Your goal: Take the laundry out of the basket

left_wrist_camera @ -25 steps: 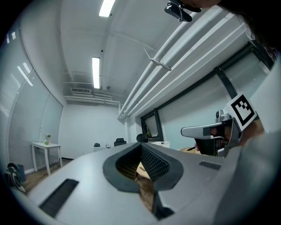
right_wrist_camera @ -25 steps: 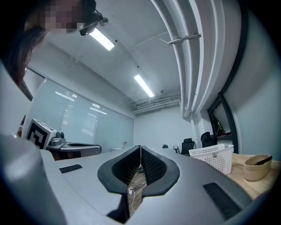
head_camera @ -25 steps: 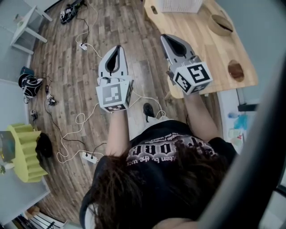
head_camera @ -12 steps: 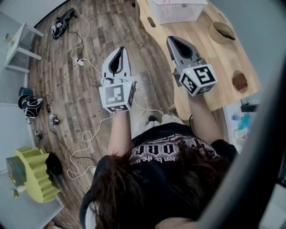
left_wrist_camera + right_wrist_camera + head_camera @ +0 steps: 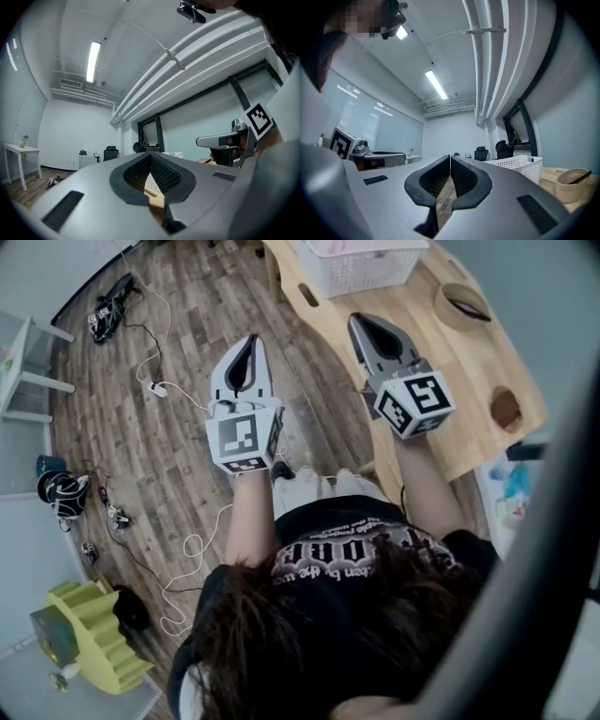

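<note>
White plastic basket [image 5: 361, 268] is set at the worktop's [image 5: 450, 371] far end, with what may be pale pink laundry [image 5: 328, 246] inside. Left gripper [image 5: 247, 341] and right gripper [image 5: 361, 322] are held short of it, fingers clenched on nothing. Unless these are released first, the basket could be shoved, not emptied.

The basket [image 5: 361, 273] is white latticed plastic, the table [image 5: 441, 362] smooth pale wood, the floor [image 5: 159, 446] matt grey-brown wood planks.
</note>
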A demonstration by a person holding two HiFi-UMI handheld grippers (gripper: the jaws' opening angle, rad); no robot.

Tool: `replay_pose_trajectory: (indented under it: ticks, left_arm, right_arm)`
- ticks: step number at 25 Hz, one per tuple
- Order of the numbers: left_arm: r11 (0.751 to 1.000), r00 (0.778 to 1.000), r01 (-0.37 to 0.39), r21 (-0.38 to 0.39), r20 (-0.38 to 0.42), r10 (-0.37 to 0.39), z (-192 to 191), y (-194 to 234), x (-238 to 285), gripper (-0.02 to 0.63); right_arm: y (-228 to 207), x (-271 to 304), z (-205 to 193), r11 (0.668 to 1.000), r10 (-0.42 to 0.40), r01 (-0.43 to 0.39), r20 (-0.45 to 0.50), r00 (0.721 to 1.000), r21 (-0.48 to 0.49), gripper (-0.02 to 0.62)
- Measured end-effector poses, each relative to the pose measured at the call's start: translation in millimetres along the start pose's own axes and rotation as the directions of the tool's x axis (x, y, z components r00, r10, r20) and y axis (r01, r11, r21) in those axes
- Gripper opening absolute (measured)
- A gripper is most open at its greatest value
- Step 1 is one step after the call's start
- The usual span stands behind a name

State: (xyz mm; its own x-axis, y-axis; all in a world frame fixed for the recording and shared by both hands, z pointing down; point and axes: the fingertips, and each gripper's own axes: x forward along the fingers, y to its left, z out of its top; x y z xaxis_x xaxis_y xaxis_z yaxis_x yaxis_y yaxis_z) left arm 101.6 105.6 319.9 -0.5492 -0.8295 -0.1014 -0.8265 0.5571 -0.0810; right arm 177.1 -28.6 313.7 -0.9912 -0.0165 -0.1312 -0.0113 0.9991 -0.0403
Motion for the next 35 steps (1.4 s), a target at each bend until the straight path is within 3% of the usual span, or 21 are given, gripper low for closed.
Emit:
replay_pose_trajectory:
  ticks: [7,11,16,29,35]
  left_arm:
    - [0.997,0.997,0.082,-0.015,0.014,-0.082,-7.2,42.0,51.7,0.000]
    - [0.982,0.982,0.190,-0.024,0.005,-0.189,-6.8,56.2,85.4,0.000]
    - [0.964,0.964,0.266,-0.029,0.003,-0.266,-11.9,75.5,121.6,0.000]
    - [0.917,0.918,0.397,-0.041,0.013,-0.397,-29.2,115.2,179.7,0.001]
    - [0.911,0.914,0.406,-0.065,0.022,-0.406,-32.1,128.1,196.7,0.000]
  right_arm:
    - [-18.4,48.7,-3.1,0.994,-0.105,0.105,0.006,0.994,-0.016,0.029]
    - [-27.7,72.7,-2.2,0.979,-0.205,0.205,0.007,0.979,-0.022,0.029]
    - [-35.8,104.8,-6.4,0.962,-0.271,0.272,0.017,0.962,-0.026,0.029]
    - [-57.4,150.5,-22.8,0.907,-0.420,0.420,0.015,0.907,-0.042,0.029]
    - [-62.3,155.8,-16.3,0.884,-0.462,0.461,0.015,0.887,-0.071,0.029]
